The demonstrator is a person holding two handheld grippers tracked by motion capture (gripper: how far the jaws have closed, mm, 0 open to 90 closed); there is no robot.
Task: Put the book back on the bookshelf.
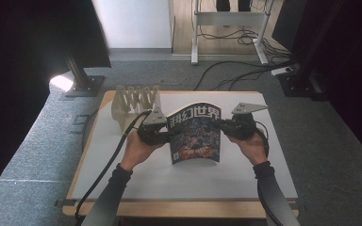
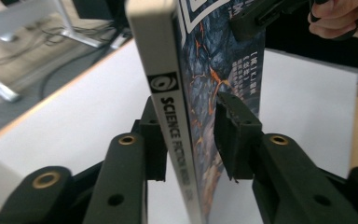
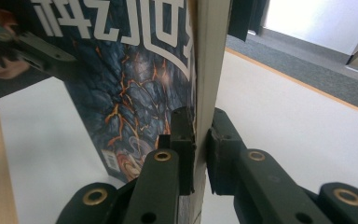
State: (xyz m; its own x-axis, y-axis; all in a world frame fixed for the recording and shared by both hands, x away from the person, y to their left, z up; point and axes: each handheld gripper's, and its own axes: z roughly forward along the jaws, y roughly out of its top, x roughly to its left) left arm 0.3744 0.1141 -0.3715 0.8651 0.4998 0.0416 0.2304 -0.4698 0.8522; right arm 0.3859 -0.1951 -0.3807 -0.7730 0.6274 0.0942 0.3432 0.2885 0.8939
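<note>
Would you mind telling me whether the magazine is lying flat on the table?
No, the magazine stands upright on the table, held between the left tongs at its spine and the right tongs at its opposite edge.

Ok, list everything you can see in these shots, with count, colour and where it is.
Magazine: one, dark blue cover with orange, upright at table centre between both grippers.
Rack: one, beige, slotted, far left of table.
Table: one, white top, wooden edge.
Desk frame: one, white, on the floor beyond.
Cables: several, black, on grey carpet.
Left gripper: one, black, jaws astride the spine, a gap at the cover side.
Right gripper: one, black, clamped on the opposite edge.
Hands: two, dark sleeves.
</note>
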